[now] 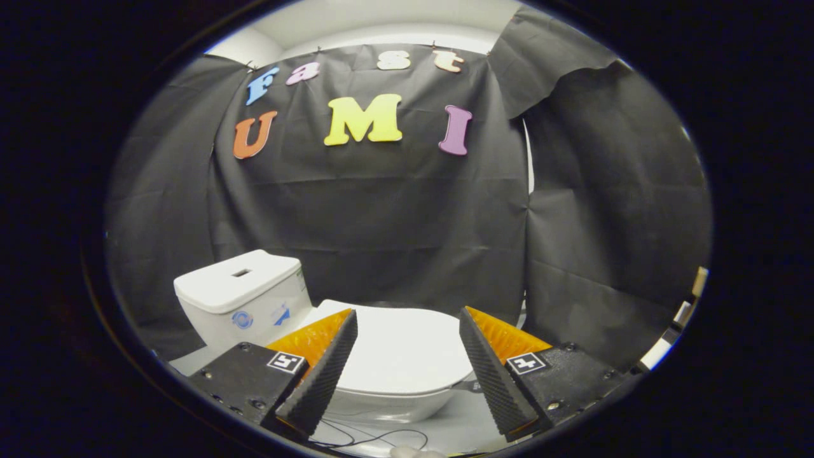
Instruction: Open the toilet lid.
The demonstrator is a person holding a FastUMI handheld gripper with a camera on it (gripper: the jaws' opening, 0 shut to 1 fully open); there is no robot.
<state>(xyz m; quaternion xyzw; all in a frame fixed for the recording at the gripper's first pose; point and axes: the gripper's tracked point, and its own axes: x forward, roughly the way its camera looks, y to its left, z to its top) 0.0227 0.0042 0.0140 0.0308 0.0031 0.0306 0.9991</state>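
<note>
Tool [408, 327]: fingers spread wide, holding nothing, poised above the bowl's front.
Toilet lid [400, 346]: down flat on the seat, seen between and just beyond the fingers; not yet lifted.
Lid edge: the front rim sits below the fingertips, probably the place to hook.
Tank [238, 296]: behind the lid, against the black cloth wall [381, 222].

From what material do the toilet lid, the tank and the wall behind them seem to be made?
Toilet lid, closed, seen between the open gripper fingers: probably smooth white plastic, thin with a soft sheen. Tank: looks like glazed ceramic, thick-walled and glossy, though plastic is possible. Wall: matte black cloth, shown by its creases and folds.
</note>
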